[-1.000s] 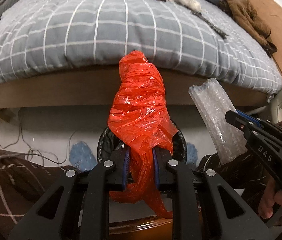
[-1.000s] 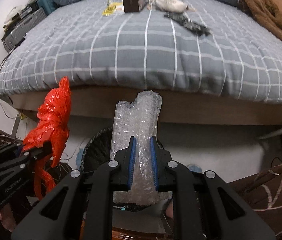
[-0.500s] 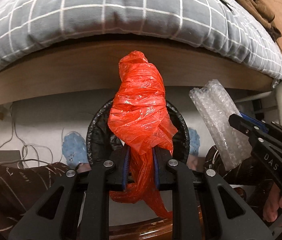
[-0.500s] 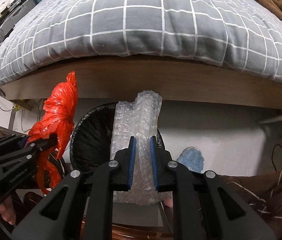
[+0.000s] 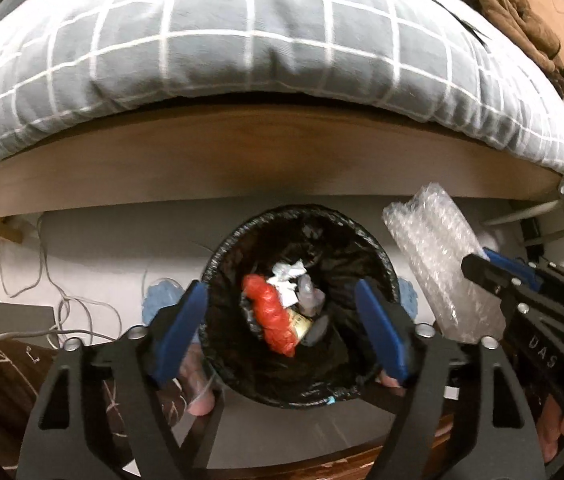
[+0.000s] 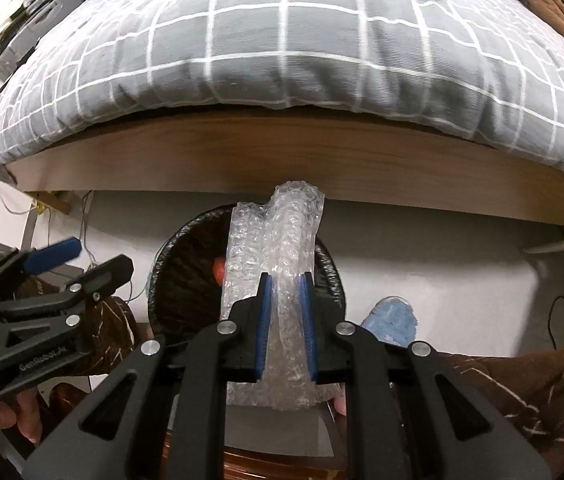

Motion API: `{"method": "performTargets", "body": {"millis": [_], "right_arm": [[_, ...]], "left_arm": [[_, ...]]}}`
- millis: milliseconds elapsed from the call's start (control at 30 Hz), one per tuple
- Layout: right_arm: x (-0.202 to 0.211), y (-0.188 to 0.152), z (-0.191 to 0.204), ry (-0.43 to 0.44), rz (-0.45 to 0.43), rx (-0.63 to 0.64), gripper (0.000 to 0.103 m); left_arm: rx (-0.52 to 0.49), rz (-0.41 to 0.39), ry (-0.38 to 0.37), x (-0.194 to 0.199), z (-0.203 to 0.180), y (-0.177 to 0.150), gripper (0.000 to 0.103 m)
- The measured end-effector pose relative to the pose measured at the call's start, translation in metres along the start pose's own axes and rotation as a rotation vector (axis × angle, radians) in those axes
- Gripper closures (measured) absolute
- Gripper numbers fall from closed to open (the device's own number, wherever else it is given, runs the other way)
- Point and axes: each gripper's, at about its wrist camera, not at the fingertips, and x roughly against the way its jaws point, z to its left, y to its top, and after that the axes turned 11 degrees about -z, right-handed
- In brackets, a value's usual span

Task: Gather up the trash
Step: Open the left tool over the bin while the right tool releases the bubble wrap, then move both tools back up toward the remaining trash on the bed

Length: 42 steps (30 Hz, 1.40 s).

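**Over the bin: one piece dropped, one to go**

Nearest me, my left hand-held gripper [image 5: 282, 328] is opening with nothing between its jaws; I judge it hangs over the bin [image 5: 302, 224] so trash falls straight in. Below, the red bag [image 5: 272, 320] lies inside, long axis slanting down toward me. My right hand-held gripper [image 6: 285, 320] is clenched on the bubble wrap [image 6: 274, 248], long axis pointing away from me, across the bin and up toward the bed [image 6: 282, 60] beyond.
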Motion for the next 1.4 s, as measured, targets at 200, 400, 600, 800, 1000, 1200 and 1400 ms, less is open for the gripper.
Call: {"method": "performTargets", "body": {"millis": [200, 400, 600, 800, 1000, 1200, 1400], "right_arm": [[-0.008, 0.004, 0.025, 0.024, 0.008, 0.044, 0.089], [-0.011, 0.009, 0.047, 0.036, 0.008, 0.075, 0.088], [-0.014, 0.006, 0.059, 0.037, 0.013, 0.097, 0.079], [-0.008, 0.010, 0.047, 0.011, -0.027, 0.083, 0.048], [0.014, 0.025, 0.034, -0.058, -0.132, 0.092, 0.023], [0.040, 0.043, 0.022, -0.081, -0.238, 0.076, 0.013], [0.065, 0.060, 0.014, -0.104, -0.346, 0.061, 0.008]], "left_arm": [[0.034, -0.034, 0.048, 0.006, 0.026, 0.003, 0.009], [0.074, -0.057, 0.086, 0.012, 0.051, 0.002, 0.007], [0.096, -0.067, 0.094, 0.016, 0.060, 0.002, 0.007], [0.080, -0.074, 0.097, 0.018, 0.054, 0.005, 0.007], [0.062, -0.107, 0.089, 0.031, 0.045, 0.014, 0.007], [0.019, -0.193, 0.078, 0.058, 0.031, 0.029, 0.007], [0.024, -0.231, 0.073, 0.069, 0.025, 0.036, 0.006]]}}
